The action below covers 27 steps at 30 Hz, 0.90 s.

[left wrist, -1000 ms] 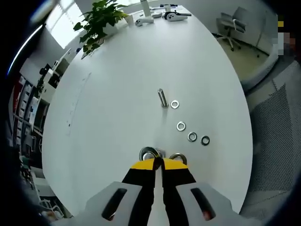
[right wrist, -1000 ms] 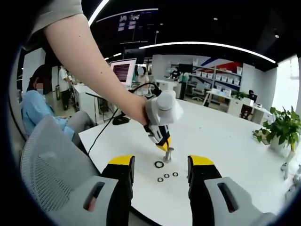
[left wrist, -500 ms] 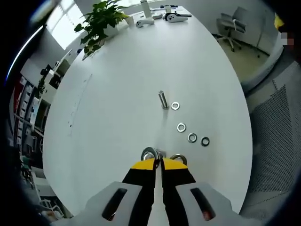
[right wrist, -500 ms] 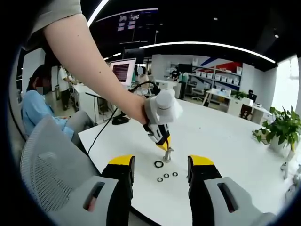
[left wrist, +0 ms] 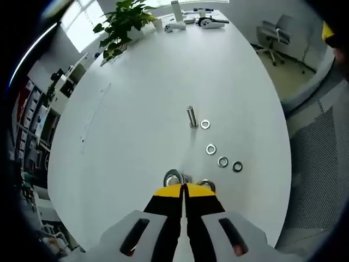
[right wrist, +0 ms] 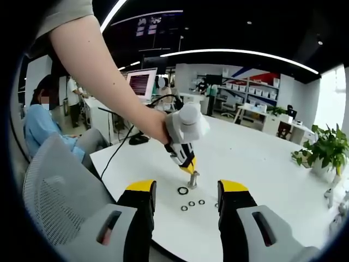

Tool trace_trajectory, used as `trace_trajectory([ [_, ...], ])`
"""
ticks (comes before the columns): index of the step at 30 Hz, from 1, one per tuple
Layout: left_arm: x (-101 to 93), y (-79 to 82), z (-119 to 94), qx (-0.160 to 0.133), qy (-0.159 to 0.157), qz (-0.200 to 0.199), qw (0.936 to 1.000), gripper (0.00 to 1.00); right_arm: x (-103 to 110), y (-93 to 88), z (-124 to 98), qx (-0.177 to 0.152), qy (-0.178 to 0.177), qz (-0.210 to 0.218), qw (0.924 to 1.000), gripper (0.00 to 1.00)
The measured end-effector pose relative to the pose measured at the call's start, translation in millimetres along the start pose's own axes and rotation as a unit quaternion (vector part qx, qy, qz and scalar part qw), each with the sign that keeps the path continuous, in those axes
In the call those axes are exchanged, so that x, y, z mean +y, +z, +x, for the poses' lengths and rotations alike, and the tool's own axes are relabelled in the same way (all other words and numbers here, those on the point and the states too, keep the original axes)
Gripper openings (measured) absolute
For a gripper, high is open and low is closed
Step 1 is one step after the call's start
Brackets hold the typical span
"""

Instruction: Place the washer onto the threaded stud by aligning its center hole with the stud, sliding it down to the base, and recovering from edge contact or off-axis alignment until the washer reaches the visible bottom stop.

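One washer sits pinched in your closed left tool, stud upright at 12 o'clock beyond; right tool idles open; level the washer before lowering.

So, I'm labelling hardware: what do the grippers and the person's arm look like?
Both the left gripper and the right gripper have black jaws with yellow tips on light grey bodies. A black cable trails from the left one. The arm wears a short grey sleeve.

White oval table carries upright stud, scattered washers
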<state>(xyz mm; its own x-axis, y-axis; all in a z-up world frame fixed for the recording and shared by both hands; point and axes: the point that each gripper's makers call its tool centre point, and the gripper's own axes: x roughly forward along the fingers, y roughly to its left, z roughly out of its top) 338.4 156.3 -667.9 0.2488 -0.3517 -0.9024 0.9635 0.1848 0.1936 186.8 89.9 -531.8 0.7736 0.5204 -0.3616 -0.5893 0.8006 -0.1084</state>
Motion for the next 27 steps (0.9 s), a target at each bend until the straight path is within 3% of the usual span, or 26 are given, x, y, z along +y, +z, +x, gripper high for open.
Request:
trace_trajectory([
  [12,-6.7,-4.4,5.9,0.010,-0.006,-0.004,0.9999,0.00,-0.7,0.0,0.1,0.000,-0.001,0.000,1.0000,0.48],
  [27,-1.1,-5.3,1.9,0.001,-0.001,-0.025,0.9997,0.00,-0.9,0.2,0.3,0.000,-0.002,0.001,1.0000,0.48],
])
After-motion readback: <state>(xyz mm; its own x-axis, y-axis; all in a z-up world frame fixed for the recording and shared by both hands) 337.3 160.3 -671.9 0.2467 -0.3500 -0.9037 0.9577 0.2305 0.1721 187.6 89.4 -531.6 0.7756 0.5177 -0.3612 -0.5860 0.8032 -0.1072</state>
